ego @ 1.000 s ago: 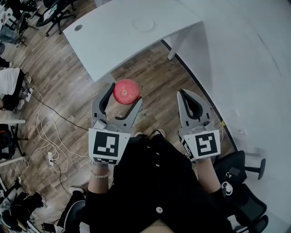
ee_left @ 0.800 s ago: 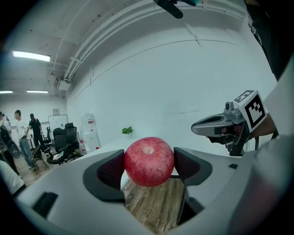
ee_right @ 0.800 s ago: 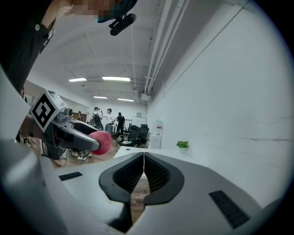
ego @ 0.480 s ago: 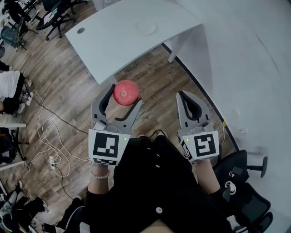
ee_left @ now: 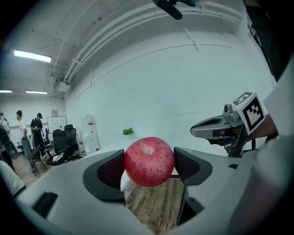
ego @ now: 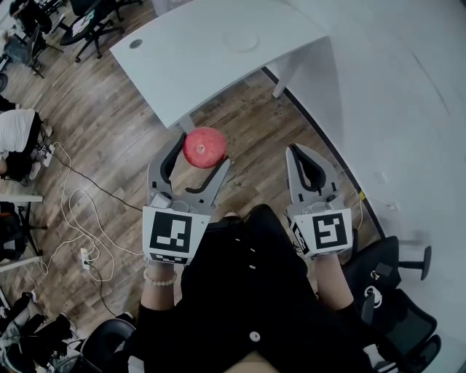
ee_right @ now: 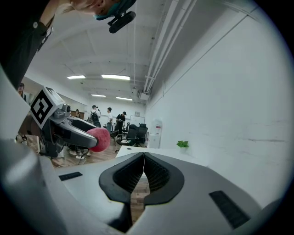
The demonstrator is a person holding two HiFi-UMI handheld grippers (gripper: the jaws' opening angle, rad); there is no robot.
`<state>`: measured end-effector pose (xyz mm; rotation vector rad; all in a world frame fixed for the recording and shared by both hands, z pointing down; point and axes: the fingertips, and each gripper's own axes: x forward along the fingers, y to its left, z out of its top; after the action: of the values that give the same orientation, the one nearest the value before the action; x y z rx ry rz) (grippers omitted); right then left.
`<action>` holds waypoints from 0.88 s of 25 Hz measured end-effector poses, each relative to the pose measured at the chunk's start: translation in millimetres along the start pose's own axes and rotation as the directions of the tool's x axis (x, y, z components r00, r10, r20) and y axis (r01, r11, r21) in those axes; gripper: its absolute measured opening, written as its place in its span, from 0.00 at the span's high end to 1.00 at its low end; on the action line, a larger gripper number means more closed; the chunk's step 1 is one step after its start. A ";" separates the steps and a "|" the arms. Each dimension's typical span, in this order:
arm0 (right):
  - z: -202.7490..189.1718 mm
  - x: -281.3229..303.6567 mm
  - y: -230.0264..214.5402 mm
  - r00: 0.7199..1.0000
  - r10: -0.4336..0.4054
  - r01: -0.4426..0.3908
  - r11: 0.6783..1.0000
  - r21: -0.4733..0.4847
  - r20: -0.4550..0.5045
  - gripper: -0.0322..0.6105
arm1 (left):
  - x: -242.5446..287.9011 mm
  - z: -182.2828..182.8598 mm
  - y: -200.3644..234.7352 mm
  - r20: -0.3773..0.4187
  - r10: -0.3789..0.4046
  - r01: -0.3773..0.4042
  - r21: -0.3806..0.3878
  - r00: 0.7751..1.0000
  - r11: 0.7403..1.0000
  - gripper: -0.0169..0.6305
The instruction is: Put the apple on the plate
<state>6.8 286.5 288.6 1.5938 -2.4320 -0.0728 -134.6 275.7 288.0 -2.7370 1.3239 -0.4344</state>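
A red apple [ego: 204, 147] hangs above the wooden floor, just short of the white table's [ego: 196, 69] near edge. My left gripper [ego: 202, 150] is shut on it, a dark pad pressing each side; the left gripper view shows the apple [ee_left: 149, 160] stem end up between the pads. A pale round plate [ego: 241, 41] lies flat on the table's far part. My right gripper [ego: 296, 151] is held level with the left one, over the floor by the wall, shut and empty, its pads [ee_right: 151, 173] meeting. The right gripper view catches the apple [ee_right: 98, 139] off to its left.
A white wall [ego: 393, 87] runs along the right. The table's leg [ego: 279, 79] stands ahead of the right gripper. Cables [ego: 69, 211] trail over the floor at left. Office chairs [ego: 91, 22] stand at the top left, a black chair [ego: 397, 273] at the lower right.
The table has drifted slightly closer and to the right in the head view. The apple stays held in the left gripper; the right gripper stays shut.
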 end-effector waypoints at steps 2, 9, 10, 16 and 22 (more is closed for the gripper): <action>0.4 -1.3 4.2 1.000 -0.001 0.001 1.000 -0.002 -0.003 0.89 | -2.4 -0.2 2.0 0.005 -0.001 0.001 0.000 1.000 1.000 0.43; 4.6 -3.0 7.4 1.000 -0.003 0.003 1.000 -0.026 -0.008 0.89 | -2.9 3.6 3.6 0.025 0.001 -0.001 -0.001 1.000 1.000 0.43; 5.0 -2.0 6.7 1.000 -0.002 0.002 1.000 -0.028 -0.007 0.89 | -1.6 4.8 3.6 0.029 0.002 -0.002 0.000 1.000 1.000 0.43; 8.2 11.1 4.2 1.000 0.020 -0.019 0.999 -0.047 0.006 0.89 | 9.4 9.9 7.0 0.041 0.007 -0.007 0.005 0.999 1.000 0.43; 3.4 21.9 -12.0 1.000 0.026 -0.026 0.999 -0.042 0.006 0.89 | 30.9 12.8 2.2 0.036 -0.005 0.004 0.012 0.999 1.000 0.43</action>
<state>8.5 261.4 286.8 1.5465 -2.4390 -0.1246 -114.5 249.5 282.2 -2.7251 1.3025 -0.3897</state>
